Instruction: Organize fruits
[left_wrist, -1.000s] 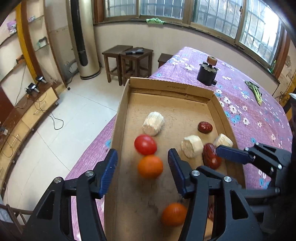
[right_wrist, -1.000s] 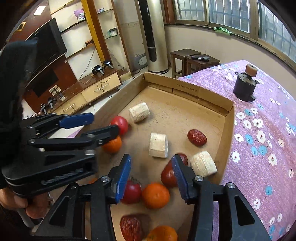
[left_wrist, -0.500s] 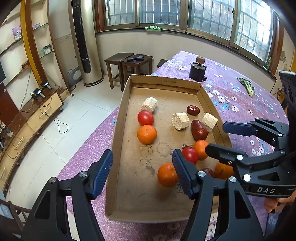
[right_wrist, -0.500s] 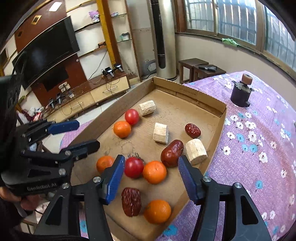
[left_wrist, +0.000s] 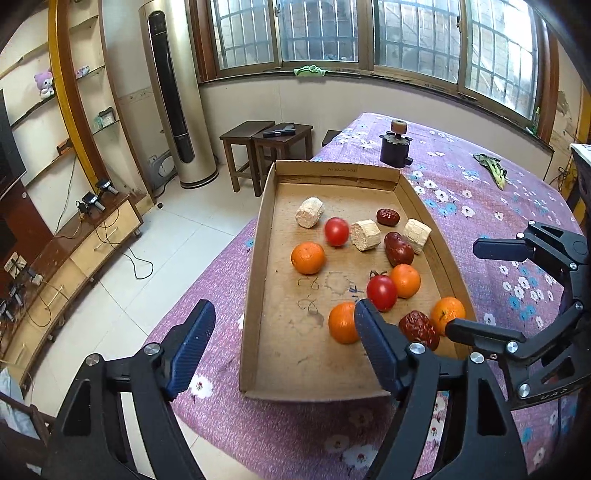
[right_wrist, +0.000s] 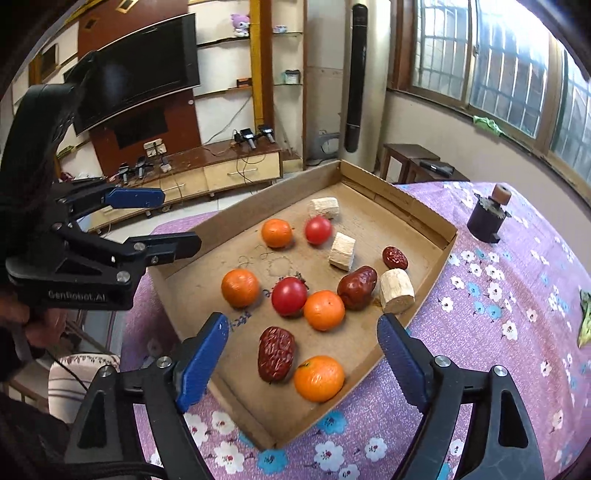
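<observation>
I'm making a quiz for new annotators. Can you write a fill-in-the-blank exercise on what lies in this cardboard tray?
1. The cardboard tray holds ____ oranges, one of them nearest its front edge.
2. The number of red tomatoes in the tray is ____.
3. The tray rests on a purple cloth printed with ____.
4. Neither hand-held gripper holds fruit: the jaws of the left and the right are ____.

Missing words: four; two; flowers; opening
</observation>
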